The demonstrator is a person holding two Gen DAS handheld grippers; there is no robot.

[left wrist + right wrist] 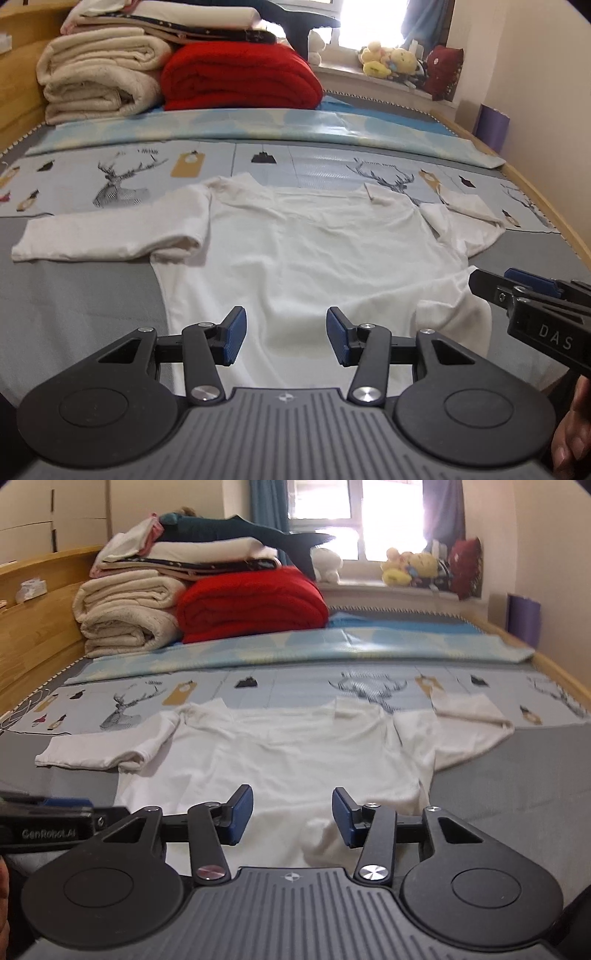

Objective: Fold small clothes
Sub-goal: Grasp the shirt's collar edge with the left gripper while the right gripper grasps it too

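A small white short-sleeved shirt (314, 251) lies flat on the bed, collar away from me and sleeves spread to both sides. My left gripper (286, 332) hovers over the near hem with its blue pads (234, 336) apart and only flat cloth between them. My right gripper (293, 814) is over the hem further right, jaws apart, with a small raised wrinkle of the shirt (295, 753) between the pads but not pinched. In the left wrist view the right gripper (491, 288) comes in from the right edge at the shirt's right hem. The left gripper (74, 808) shows at the left edge of the right wrist view.
The bed has a grey mat and a deer-print sheet (122, 181). A stack of folded cream and red blankets (236, 77) stands at the far left by the wooden headboard (37, 627). Plush toys (388, 59) sit on the windowsill. The bed's wooden rail (546, 206) runs along the right.
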